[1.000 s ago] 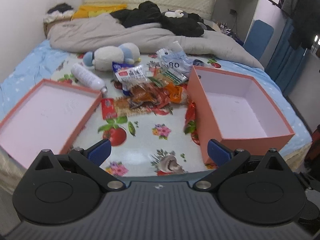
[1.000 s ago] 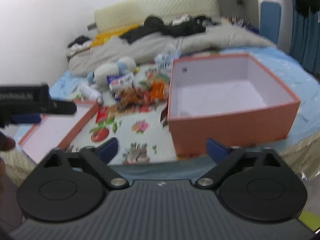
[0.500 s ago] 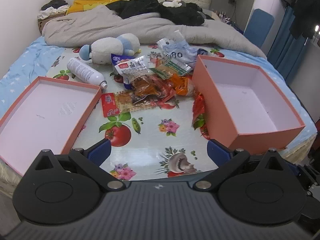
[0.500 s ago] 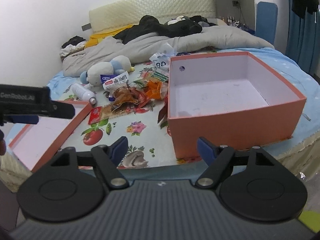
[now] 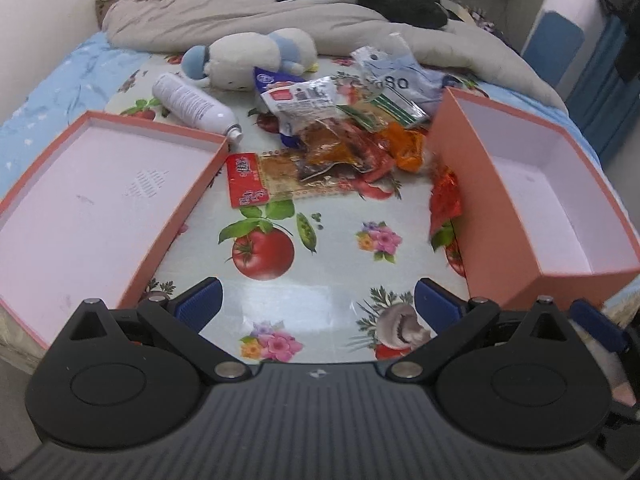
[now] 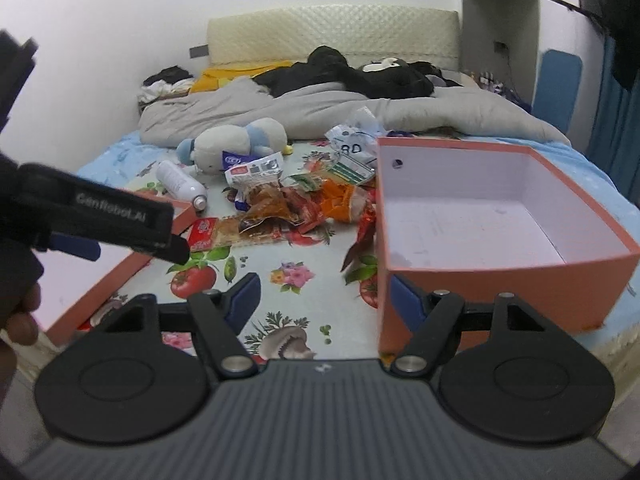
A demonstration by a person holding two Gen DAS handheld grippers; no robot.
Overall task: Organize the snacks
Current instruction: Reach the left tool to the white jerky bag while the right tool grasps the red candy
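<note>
Both claws, left (image 5: 316,300) and right (image 6: 320,296), are spread and empty; the right's jaws have just been narrowing. Snacks (image 5: 336,148) lie heaped left of the box (image 5: 560,184). Slippery wrappers may slide from a pinch.

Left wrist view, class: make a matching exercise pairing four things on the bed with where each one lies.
Things:
1. white spray can
2. plush toy
3. deep orange box
4. red wafer packet

Places:
A. right side of the cloth
B. just past the shallow lid's far corner
C. in front of the grey blanket
D. at the near edge of the snack pile, beside the lid

Pairs: 1-B, 2-C, 3-A, 4-D
</note>
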